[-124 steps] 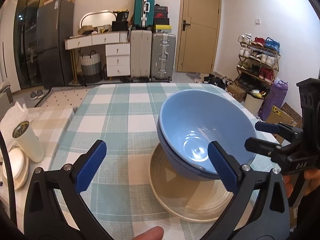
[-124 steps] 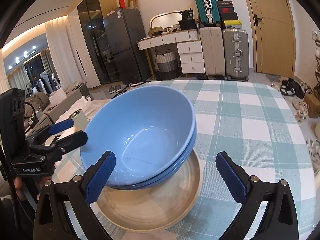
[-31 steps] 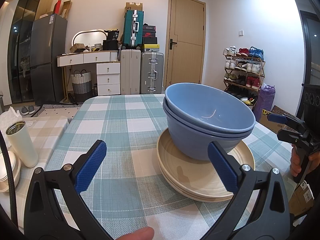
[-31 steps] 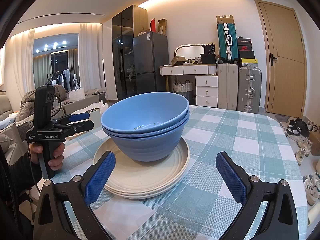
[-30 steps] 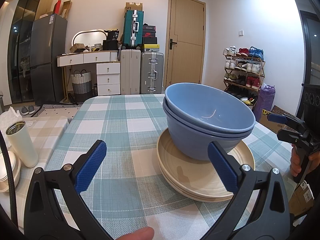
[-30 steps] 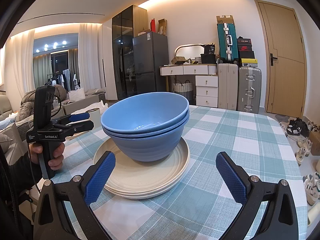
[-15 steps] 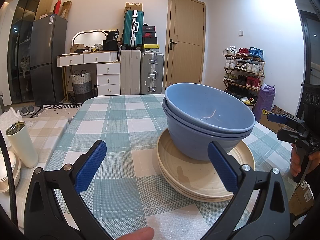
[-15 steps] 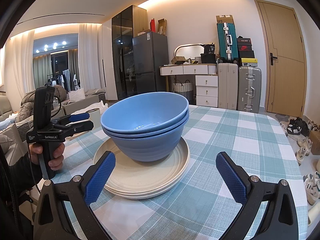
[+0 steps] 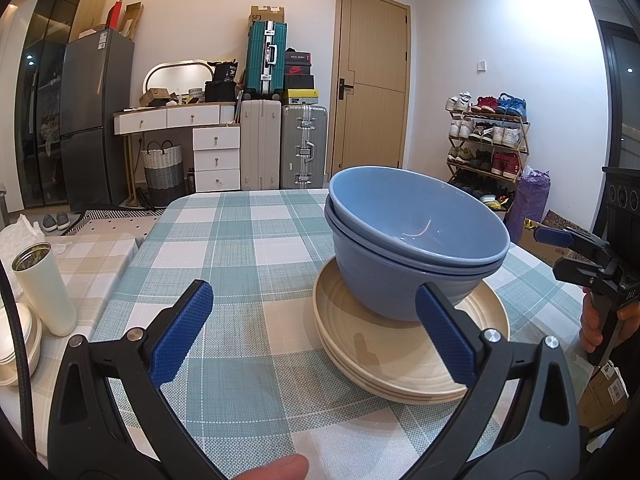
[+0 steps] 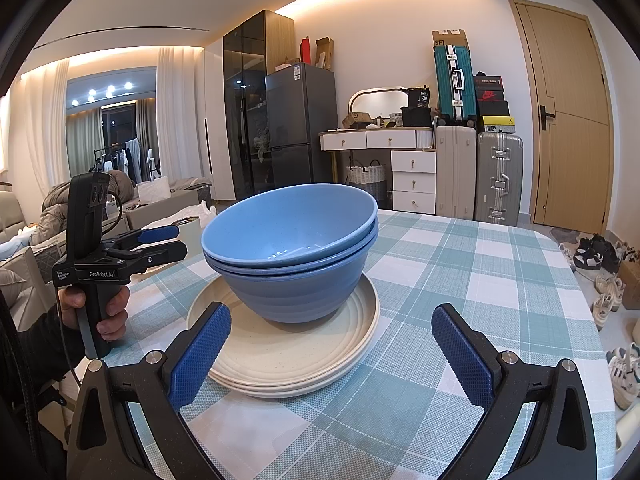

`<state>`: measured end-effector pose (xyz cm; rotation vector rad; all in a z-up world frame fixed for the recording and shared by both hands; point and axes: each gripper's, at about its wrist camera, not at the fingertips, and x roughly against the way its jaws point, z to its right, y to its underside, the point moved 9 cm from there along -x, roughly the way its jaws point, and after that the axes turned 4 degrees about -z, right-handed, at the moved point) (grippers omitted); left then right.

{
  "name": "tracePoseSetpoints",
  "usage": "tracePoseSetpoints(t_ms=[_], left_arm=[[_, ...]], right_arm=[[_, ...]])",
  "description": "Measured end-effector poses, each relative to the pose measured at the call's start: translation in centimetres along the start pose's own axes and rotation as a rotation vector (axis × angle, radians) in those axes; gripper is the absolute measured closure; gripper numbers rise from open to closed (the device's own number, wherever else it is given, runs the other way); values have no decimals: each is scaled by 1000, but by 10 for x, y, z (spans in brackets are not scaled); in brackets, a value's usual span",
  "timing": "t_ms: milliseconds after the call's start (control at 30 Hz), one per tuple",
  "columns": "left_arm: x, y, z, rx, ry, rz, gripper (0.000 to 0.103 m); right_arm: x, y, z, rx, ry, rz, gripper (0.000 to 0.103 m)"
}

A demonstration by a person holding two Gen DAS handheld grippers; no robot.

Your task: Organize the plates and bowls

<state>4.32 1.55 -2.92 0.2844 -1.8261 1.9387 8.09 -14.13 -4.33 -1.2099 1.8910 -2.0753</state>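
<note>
Left wrist view showed my left gripper (image 9: 316,334) with its jaws spread wide and nothing between them, held back from the stack. Compared with about four seconds earlier, when both cameras looked steeply down into the bowls from close in, both rigs had pulled back and levelled off. Over the last second nothing on the table moved.

The two nested speckled blue bowls (image 9: 412,240) sat upright, one inside the other, on the stack of cream ribbed plates (image 9: 384,356), which lay on the teal-and-white checked tablecloth (image 9: 240,248). The bowls rested toward the far side of the plates, not centred.

Right wrist view gave the same picture: bowls (image 10: 296,252) on plates (image 10: 288,360), my right gripper (image 10: 340,354) wide open and empty, near the stack but not touching it. From there I saw the left gripper's fingers (image 10: 160,240) close together; from its own camera they were clearly apart, so I trusted that.

My read: stacking was done, both tools had released and withdrawn. Remaining work, if any, was the white insulated cup (image 9: 42,288) and small pale dishes (image 9: 16,336) off to the left, though I couldn't tell whether those belonged to the task.
</note>
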Motion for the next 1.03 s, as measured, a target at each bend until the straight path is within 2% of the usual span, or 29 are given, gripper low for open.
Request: tracePoseSetpoints(t_ms=[1033], left_arm=[[0,-2,0,-7,1,6,2]], right_arm=[[0,0,0,-1,0,0,1]])
